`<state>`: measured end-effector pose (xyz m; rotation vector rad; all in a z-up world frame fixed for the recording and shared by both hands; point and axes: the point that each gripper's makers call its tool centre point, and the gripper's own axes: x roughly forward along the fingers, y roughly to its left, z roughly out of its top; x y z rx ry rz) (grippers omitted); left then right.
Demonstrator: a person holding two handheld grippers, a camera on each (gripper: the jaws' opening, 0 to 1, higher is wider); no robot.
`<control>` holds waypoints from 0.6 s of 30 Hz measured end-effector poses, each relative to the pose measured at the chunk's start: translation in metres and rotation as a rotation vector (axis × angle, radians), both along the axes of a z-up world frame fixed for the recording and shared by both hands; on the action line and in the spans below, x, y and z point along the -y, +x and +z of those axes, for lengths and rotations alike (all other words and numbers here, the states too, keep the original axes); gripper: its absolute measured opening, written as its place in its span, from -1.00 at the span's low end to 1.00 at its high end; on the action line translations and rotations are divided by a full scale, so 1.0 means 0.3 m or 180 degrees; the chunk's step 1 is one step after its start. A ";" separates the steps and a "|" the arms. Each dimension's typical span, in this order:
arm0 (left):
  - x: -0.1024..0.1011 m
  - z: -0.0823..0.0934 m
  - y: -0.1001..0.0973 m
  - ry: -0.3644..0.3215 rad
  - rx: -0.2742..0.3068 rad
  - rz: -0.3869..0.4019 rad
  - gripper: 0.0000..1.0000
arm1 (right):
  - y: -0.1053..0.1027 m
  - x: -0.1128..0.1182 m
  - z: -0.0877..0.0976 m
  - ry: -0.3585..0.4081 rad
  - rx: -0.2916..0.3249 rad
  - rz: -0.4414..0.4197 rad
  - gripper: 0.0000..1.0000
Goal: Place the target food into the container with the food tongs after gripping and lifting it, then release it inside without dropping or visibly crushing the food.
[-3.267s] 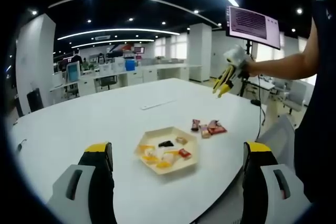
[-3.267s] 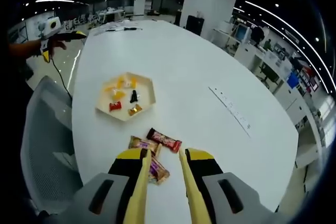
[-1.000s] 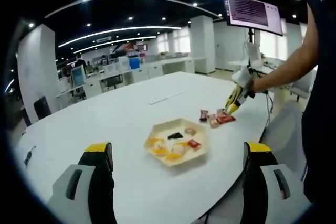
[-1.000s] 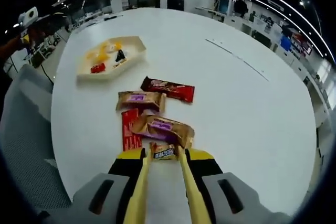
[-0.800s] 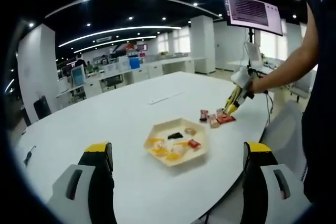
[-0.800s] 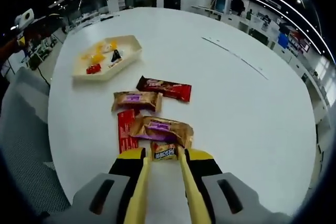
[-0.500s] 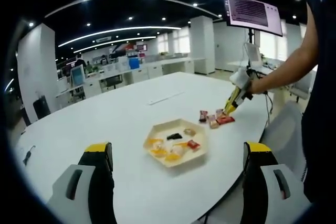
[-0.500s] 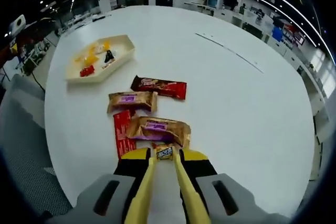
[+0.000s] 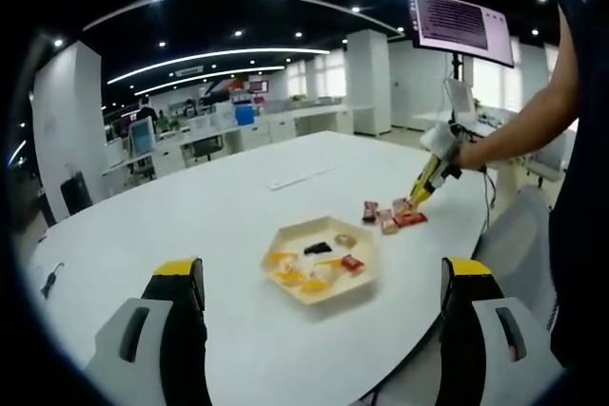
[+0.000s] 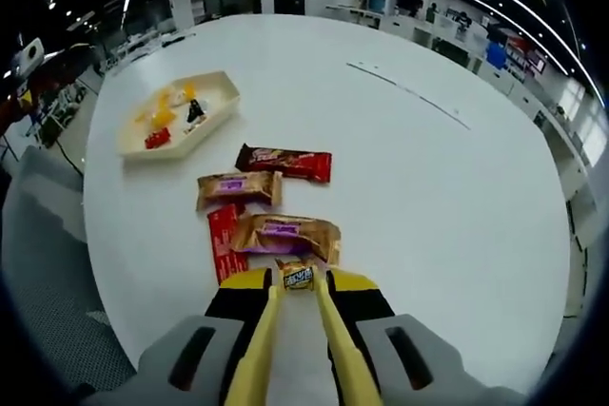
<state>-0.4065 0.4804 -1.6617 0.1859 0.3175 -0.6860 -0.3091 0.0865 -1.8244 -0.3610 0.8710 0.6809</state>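
White office table (image 10: 447,197): right gripper (image 10: 297,294) tong fingers pinch a small snack (image 10: 298,277) beside the wrapped bars. Left gripper (image 9: 319,301) fingers spread, idle. Lift gently, carry level to the tray (image 10: 225,92), then release.

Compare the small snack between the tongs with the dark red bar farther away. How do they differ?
The small snack is short, gold with dark lettering; the dark red bar is long. The small snack sits between the tongs tips; the dark red bar lies free on the table, beyond the other packets. Both are wrapped.
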 end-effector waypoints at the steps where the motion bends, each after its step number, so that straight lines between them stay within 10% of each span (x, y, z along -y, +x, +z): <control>1: -0.001 0.000 0.000 -0.0005 0.0000 0.0005 0.99 | -0.003 0.001 0.012 0.0003 0.0007 -0.0008 -0.58; 18: 0.004 0.005 -0.005 -0.0006 0.0007 -0.0026 0.99 | 0.069 0.011 0.150 0.0021 0.0193 -0.0044 -0.58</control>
